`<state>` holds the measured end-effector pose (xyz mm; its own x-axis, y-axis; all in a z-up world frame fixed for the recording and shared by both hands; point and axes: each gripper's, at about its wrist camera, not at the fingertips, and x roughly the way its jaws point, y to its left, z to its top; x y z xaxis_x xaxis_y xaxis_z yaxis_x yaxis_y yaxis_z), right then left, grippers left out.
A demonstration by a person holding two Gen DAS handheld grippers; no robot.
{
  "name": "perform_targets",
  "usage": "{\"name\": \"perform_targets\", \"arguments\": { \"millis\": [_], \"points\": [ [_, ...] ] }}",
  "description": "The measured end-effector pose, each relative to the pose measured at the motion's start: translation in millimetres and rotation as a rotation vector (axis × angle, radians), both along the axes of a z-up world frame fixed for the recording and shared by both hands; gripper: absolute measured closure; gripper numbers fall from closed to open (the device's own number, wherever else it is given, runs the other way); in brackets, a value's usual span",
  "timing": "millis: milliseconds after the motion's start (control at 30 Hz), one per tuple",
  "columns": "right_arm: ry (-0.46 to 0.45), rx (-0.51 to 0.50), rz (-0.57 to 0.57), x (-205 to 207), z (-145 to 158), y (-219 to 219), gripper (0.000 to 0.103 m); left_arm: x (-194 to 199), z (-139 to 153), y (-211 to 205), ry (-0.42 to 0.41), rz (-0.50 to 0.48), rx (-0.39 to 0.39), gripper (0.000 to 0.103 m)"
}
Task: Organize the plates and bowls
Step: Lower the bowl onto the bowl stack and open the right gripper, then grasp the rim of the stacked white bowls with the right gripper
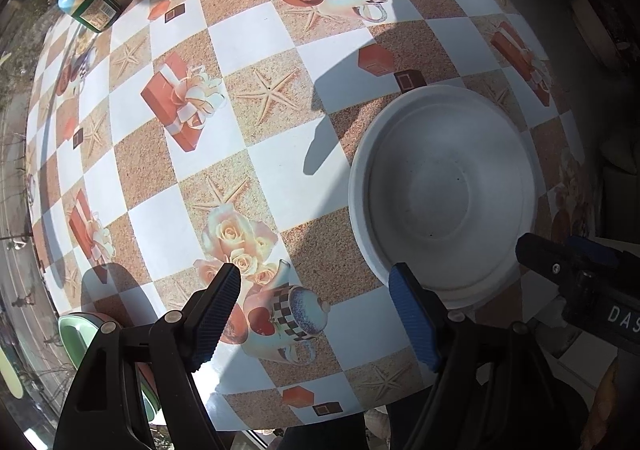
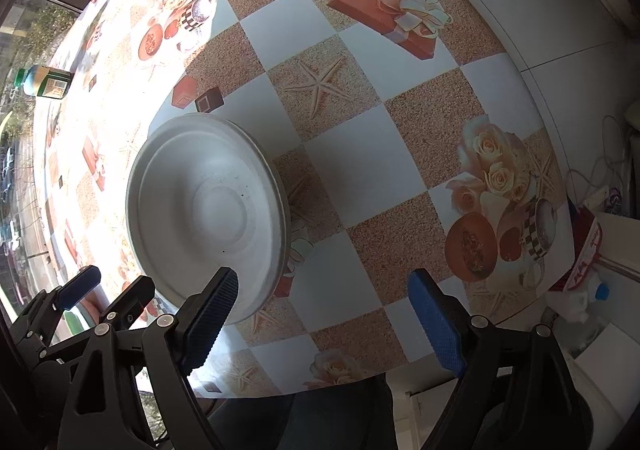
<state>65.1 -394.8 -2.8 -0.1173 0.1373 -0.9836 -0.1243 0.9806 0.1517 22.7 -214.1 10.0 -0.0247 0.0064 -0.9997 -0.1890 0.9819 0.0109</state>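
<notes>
1. At the far left of the left wrist view, a pale green dish [image 1: 86, 334] sat at the near table edge, mostly hidden behind the gripper's frame; whether it was a plate or a bowl could not be told.
2. A green-capped bottle with a yellow label [image 1: 86, 2] lay on its side at the far left of the checked, flower-printed tablecloth [image 1: 256, 34], well apart from the work.
3. The left gripper [image 1: 316, 314] pointed down over bare cloth with its jaws spread and nothing between them, its blue-padded finger just beside the near rim of the white stack.
4. The task's main thing, a white shallow bowl nested on a wider white plate [image 1: 444, 194], rested flat on the table, sitting slightly off-centre on the plate beneath.
5. The right gripper [image 2: 324, 314] hung to the right of that stack [image 2: 208, 206], jaws wide apart and empty, its dark finger [image 2: 212, 310] overlapping the stack's near rim in its own view.
6. Judged from this, the stack looked set down and released. To finish well, both grippers should lift straight up clear of the rim so nothing is nudged.
7. The green dish looked the likely next pick; it should be pinched on the rim, square and not at a tilt, as it sat close to the table edge.
</notes>
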Motion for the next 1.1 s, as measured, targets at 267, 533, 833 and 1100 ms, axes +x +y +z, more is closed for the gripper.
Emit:
{"name": "perform_targets", "arguments": {
  "millis": [267,533,833,1100],
  "points": [
    [0.010,-0.003,-0.009,-3.9,-4.5,-7.7,0.015,8.1,-2.2,-2.3,0.007,0.001,0.008,0.023],
    [0.019,-0.003,-0.015,-1.7,-9.2,-13.6,0.015,21.1,-9.2,-5.1,0.022,0.014,0.005,0.023],
    [0.030,-0.003,-0.007,8.0,-15.3,-17.5,0.015,40.5,-16.6,-2.7,0.028,0.045,0.004,0.023],
    [0.035,-0.011,0.008,21.6,-19.8,-14.8,0.015,58.1,-25.1,-7.3,0.046,0.049,0.008,0.023]
  ]
}}
